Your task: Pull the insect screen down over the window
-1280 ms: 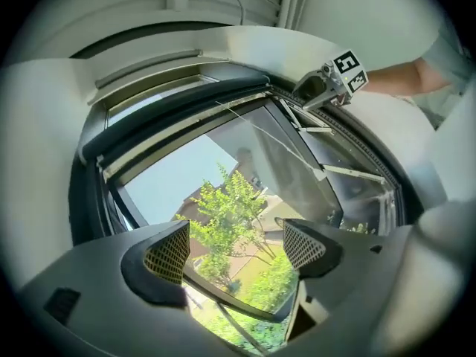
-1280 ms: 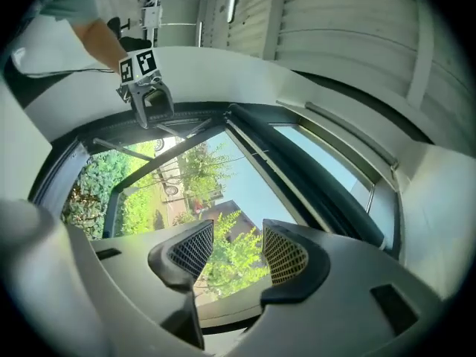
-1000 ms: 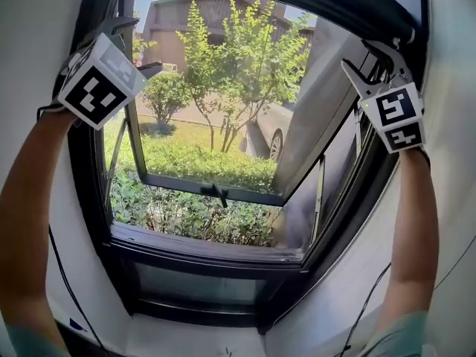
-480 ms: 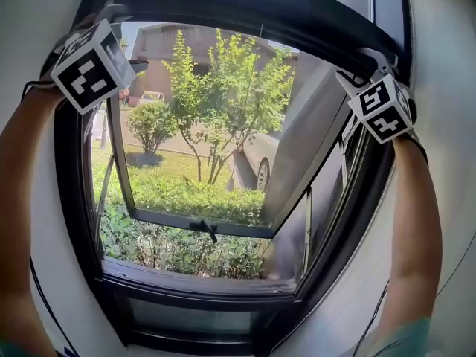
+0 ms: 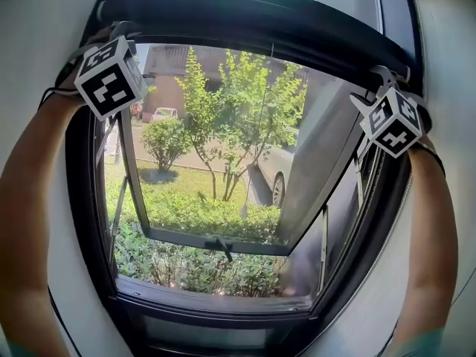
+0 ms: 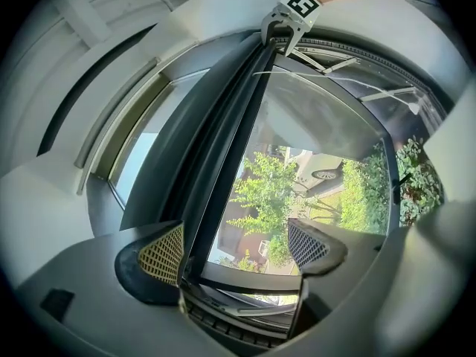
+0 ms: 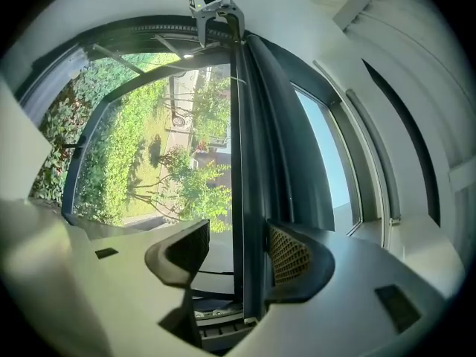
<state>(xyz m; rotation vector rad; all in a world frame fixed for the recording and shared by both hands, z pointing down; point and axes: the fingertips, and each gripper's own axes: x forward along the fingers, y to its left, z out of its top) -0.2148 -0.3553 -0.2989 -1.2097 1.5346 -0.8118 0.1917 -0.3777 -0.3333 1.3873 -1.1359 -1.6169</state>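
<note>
White walls [image 5: 44, 13] close round the dark-framed window [image 5: 216, 307], which fills nearly all of the head view. Beyond it lies a sunlit garden with a low hedge [image 5: 201, 214], a leafy tree [image 5: 238, 117] and a parked car [image 5: 277, 177], with a building behind. The glass sash [image 5: 216, 240] is swung outward at the bottom, and its handle [image 5: 223, 248] hangs from the lower rail. The insect screen's bar [image 5: 253, 17] sits up at the head of the window, a broad dark band running from corner to corner, so the opening below it is uncovered. Both my arms are raised. My left forearm [image 5: 30, 222] climbs the left side of the frame and my right forearm [image 5: 431, 244] the right, each tool up at its own top corner. My left gripper [image 6: 234, 248] looks along the bar toward the other tool at the far end. Its jaws are opening, with the bar's edge between them, close beside one meshed pad [image 6: 162, 253] and a wide gap to the other. My right gripper [image 7: 238, 255] has its jaws spread wide around the same bar. The bar runs just beside the yellow-meshed pad [image 7: 288, 255], and I cannot tell whether it touches; the opposite jaw stands clear of it.
</note>
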